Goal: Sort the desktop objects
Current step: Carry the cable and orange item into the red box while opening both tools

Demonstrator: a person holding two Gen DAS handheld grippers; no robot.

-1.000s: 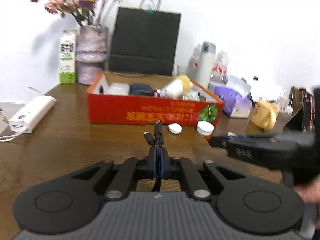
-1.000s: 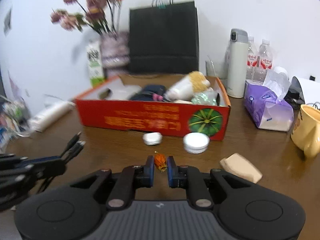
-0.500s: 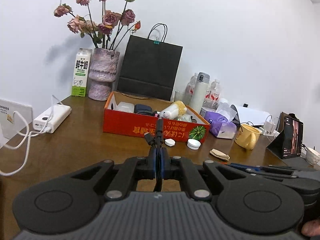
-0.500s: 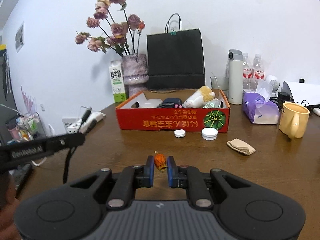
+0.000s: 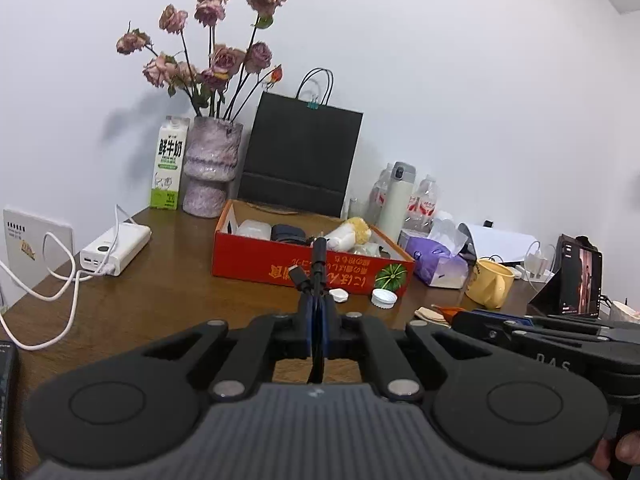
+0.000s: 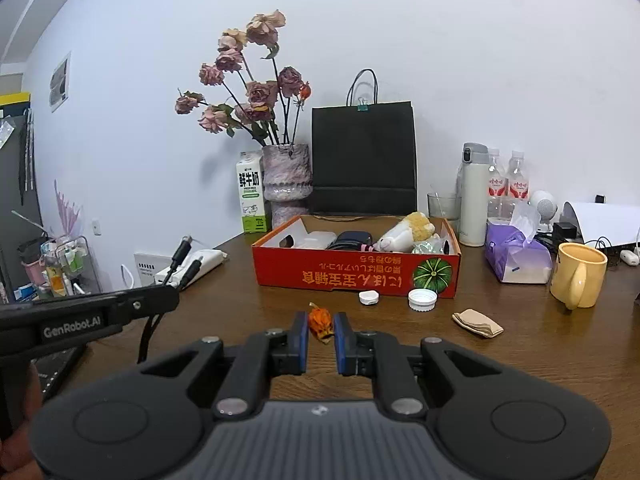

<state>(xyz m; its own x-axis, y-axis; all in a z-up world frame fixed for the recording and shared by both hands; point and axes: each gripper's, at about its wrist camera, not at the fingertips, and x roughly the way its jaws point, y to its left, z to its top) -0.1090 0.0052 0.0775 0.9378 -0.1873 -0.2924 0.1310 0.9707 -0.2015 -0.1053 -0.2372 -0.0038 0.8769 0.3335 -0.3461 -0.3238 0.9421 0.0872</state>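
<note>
On the far left of the wooden desk sat a white power bank with its white cable looping toward the near edge. Behind it stood a milk carton and a vase of dried roses, with a black paper bag just to the right.

The left gripper had its fingers pinched tight on a black cable bundle, plugs poking up in front of the red cardboard box, which already held a plush toy and some pouches.

The right gripper had its fingers closed narrowly around a small orange dried flower. Just near the box's front wall lay a white bottle cap and a small white case; a folded beige cloth was further right, then a purple tissue pack and a yellow mug.
</note>
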